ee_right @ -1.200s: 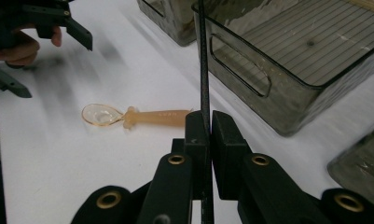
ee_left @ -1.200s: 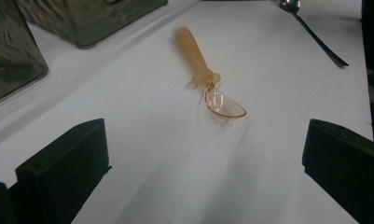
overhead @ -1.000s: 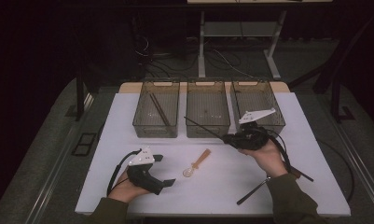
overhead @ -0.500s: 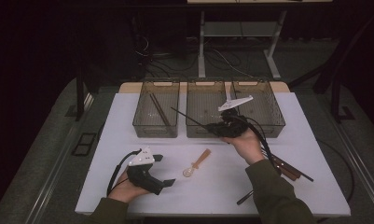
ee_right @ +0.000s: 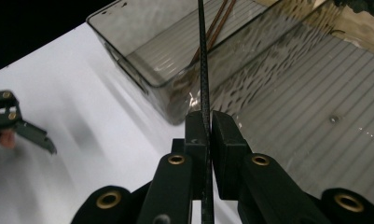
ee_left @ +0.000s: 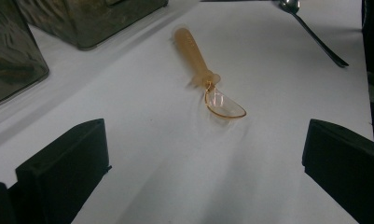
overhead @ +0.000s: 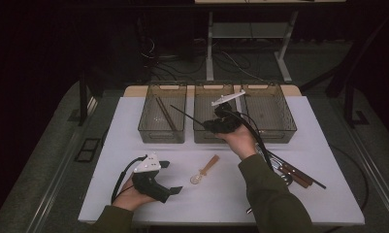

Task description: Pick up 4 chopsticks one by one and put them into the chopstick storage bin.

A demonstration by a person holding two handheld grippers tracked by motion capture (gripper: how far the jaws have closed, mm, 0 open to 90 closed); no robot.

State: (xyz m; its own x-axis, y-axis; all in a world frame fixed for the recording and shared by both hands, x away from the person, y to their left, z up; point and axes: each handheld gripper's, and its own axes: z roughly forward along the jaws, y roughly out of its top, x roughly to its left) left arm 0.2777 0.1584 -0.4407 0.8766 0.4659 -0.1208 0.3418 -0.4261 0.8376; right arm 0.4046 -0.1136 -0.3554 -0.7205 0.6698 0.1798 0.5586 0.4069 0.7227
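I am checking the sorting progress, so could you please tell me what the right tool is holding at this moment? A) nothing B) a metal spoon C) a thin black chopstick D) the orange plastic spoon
C: the right tool is shut on a thin black chopstick above the left bin; the orange plastic spoon lies on the table.

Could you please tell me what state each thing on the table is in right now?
Right hand-held gripper: shut on black chopstick, above the middle bin.
Left hand-held gripper: open, holding nothing.
Orange spoon: lying on the table.
Left bin: holds brown chopsticks.
Right bin: contents unclear.
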